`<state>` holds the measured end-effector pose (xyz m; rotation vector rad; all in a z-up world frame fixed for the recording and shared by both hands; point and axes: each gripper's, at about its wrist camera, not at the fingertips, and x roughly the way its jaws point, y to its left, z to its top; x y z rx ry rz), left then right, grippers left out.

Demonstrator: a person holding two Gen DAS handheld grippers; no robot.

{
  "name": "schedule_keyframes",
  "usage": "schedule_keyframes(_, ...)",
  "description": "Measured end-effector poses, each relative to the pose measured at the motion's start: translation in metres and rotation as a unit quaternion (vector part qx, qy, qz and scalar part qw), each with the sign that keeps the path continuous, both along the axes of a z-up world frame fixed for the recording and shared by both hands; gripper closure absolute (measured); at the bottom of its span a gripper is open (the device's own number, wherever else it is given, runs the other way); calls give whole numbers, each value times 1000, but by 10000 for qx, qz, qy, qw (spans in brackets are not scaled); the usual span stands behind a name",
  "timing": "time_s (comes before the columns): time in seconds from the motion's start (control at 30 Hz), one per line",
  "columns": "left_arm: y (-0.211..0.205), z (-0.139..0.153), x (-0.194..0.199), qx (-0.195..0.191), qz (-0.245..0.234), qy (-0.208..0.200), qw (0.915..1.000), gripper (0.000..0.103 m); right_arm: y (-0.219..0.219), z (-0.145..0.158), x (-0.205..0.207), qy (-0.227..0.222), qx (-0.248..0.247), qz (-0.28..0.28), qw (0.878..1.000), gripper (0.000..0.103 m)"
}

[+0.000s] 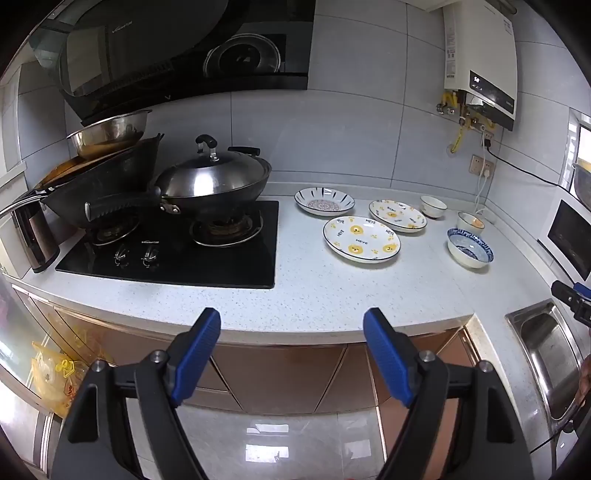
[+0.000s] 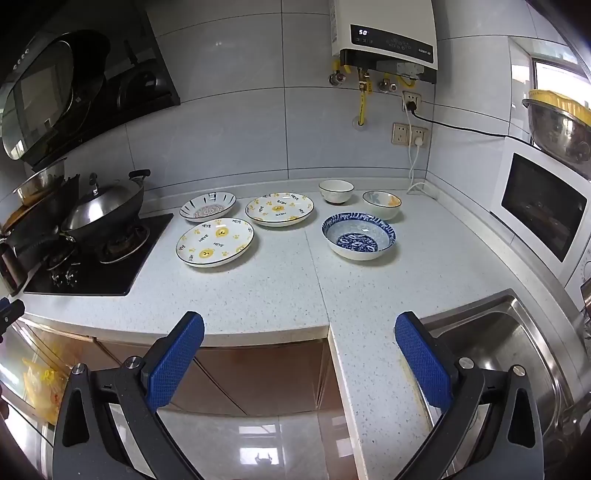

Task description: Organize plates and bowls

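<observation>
Three plates lie apart on the white counter (image 2: pixel 258 291): a near bear-print plate (image 2: pixel 215 242) (image 1: pixel 361 239), a far bear-print plate (image 2: pixel 279 208) (image 1: pixel 397 215), and a striped plate (image 2: pixel 208 207) (image 1: pixel 324 201). To their right stand a blue patterned bowl (image 2: pixel 358 235) (image 1: pixel 470 248), a white bowl (image 2: pixel 336 191) (image 1: pixel 433 206) and an orange-marked bowl (image 2: pixel 382 204) (image 1: pixel 470 222). My left gripper (image 1: pixel 291 325) is open and empty, off the counter's front edge. My right gripper (image 2: pixel 300 332) is open and empty, at the counter's front corner.
A black gas hob (image 1: pixel 177 247) with a lidded wok (image 1: pixel 212 182) and a second pan (image 1: pixel 107 177) fills the left. A steel sink (image 2: pixel 498 354) is at the right, a microwave (image 2: pixel 543 206) behind it. A water heater (image 2: pixel 386 33) hangs on the wall.
</observation>
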<state>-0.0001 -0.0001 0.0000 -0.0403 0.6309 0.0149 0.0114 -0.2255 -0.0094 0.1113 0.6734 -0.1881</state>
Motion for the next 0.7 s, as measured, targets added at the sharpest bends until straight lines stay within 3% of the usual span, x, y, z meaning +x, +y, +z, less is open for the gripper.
schedule_keyframes(0.7,0,0,0,-1,-3,-3,10000,24,7,3,1,-10,-27,2,10000,1)
